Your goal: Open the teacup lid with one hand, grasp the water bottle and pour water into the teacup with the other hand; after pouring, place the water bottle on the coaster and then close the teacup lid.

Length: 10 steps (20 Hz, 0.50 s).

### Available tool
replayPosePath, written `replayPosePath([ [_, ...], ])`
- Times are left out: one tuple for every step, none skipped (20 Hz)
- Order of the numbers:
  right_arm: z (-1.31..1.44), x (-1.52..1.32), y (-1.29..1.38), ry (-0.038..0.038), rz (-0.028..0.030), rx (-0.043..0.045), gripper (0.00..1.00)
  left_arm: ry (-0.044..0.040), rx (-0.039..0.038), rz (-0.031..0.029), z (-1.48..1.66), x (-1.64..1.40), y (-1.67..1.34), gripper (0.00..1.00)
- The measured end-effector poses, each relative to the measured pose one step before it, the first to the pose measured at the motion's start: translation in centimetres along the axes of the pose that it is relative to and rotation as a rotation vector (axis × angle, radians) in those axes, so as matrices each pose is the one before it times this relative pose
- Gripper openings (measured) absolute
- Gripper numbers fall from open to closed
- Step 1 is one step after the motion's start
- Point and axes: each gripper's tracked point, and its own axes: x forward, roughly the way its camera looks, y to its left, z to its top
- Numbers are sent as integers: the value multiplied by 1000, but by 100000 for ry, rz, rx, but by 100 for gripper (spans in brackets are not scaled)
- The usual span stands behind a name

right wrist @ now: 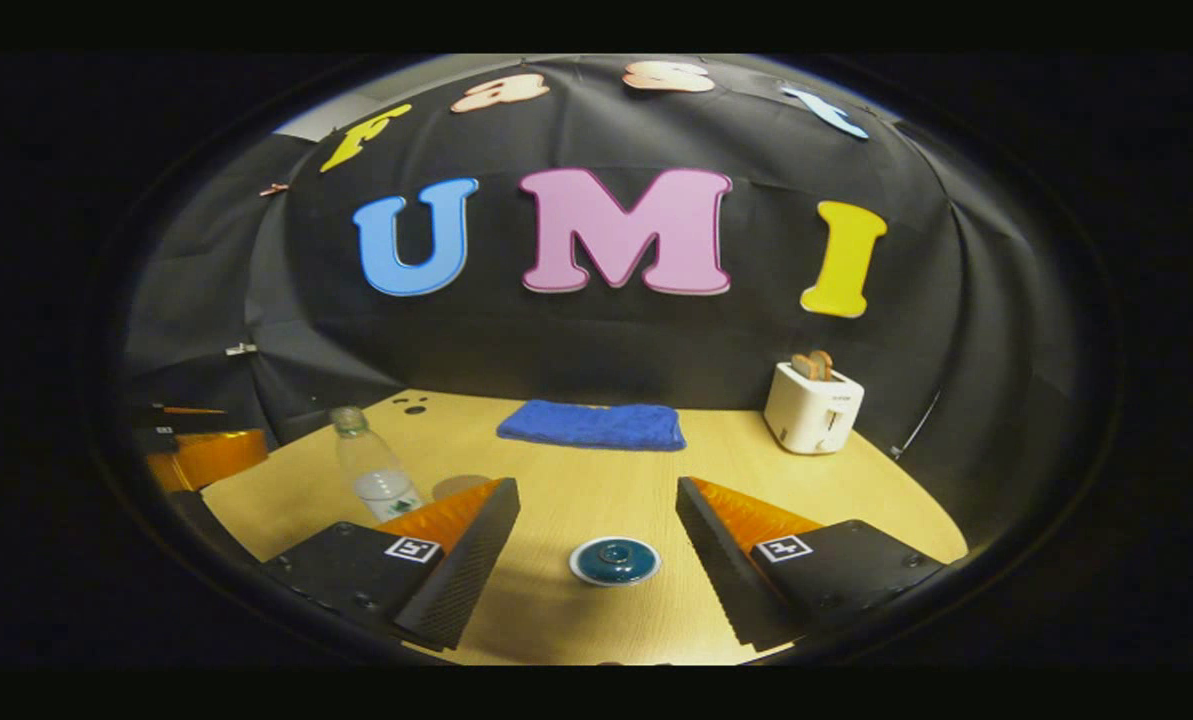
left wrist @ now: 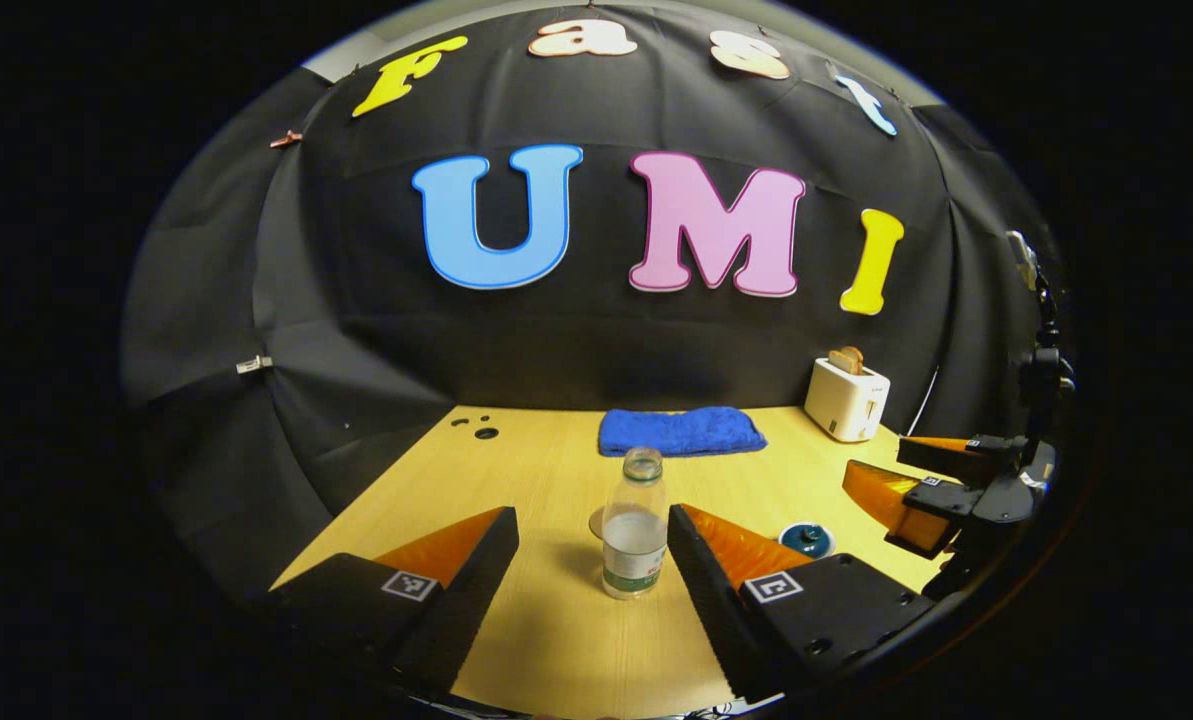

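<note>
From my remote station, left to right across the worktop (left wrist: 556, 640): my left claw (left wrist: 593, 545) stands wide open, its two fingers flanking the uncapped water bottle (left wrist: 634, 535) without touching it. The bottle stands upright, part full, and the round coaster (left wrist: 597, 521) peeks out just behind its left side. Next comes the teacup lid (right wrist: 614, 558), a dark teal dome with a knob, sitting on the teacup between the spread fingers of my right claw (right wrist: 596, 545), which is likewise open and holds nothing. At the back lie a folded blue towel (right wrist: 592, 425) and, far right, a white toaster (right wrist: 813, 406) with bread in its slots.

The step in hand, as I judge it, is lifting the lid. I would bring the right claw down centred on the knob, close squarely on it and raise it straight up, so the cup does not drag along. Meanwhile the left claw should advance until the bottle's waist sits deep between the fingers (a grip near the label band looks steadier than one near the neck).

The bottle's green-and-white label is too small to read; the toaster's small mark is equally illegible.
</note>
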Motion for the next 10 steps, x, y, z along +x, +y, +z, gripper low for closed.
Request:
replayPosePath([
  [-1550, 1301, -260, 1466, -752, -394, 99, 846, 408, 346, -1190, 724, 23, 96],
  [-1063, 1198, -438, 348, -1450, -967, 98, 842, 413, 336, -976, 672, 19, 95],
  [-670, 1162, -424, -539, -1360, -1019, 98, 729, 258, 239, -961, 455, 57, 95],
  [-683, 1069, -383, -464, -1296, -1044, 98, 653, -243, -31, -1043, 442, -21, 95],
  [-871, 793, -116, -107, 18, -635, 98, 1413, -548, -53, -1063, 442, -62, 95],
  [-790, 675, 144, 117, 986, -104, 99, 1767, -1119, 251, -1071, 298, 117, 95],
  [-729, 549, 211, 590, 931, -17, 99, 971, -1793, 7, -828, 211, 35, 95],
  [-682, 440, 157, 580, 645, 127, 98, 591, -2271, -266, -330, -53, -231, 95],
  [-622, 230, -73, 715, -171, -86, 99, 1204, -1938, -285, -655, -23, -9, 96],
  [-484, 196, -19, 100, -680, -785, 99, 1724, -1402, 9, -1212, 49, 287, 96],
])
